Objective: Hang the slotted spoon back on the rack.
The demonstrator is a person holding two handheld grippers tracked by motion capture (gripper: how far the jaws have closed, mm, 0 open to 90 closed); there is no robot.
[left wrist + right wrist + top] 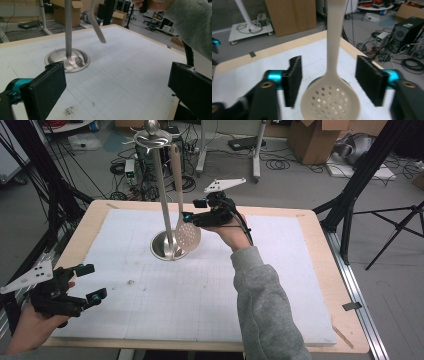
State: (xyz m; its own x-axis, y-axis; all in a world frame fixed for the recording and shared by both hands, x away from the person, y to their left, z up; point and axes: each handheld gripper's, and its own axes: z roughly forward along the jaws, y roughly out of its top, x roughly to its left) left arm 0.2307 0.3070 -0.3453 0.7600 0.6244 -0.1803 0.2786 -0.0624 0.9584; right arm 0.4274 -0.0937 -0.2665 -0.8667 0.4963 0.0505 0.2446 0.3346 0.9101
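A steel utensil stand rises from a round base at the back middle of the white mat. A cream slotted spoon hangs beside the pole, with its handle running up to the ring at the top. My right gripper is level with the spoon's bowl; in the right gripper view the spoon sits between the pads and touches neither. My left gripper rests open at the mat's near left corner with nothing in it, facing the stand's base.
A white gridded mat covers a wooden table. A small dark smudge lies on the mat near the left gripper. Black tripod legs stand off the right edge, with cables, boxes and equipment on the floor behind.
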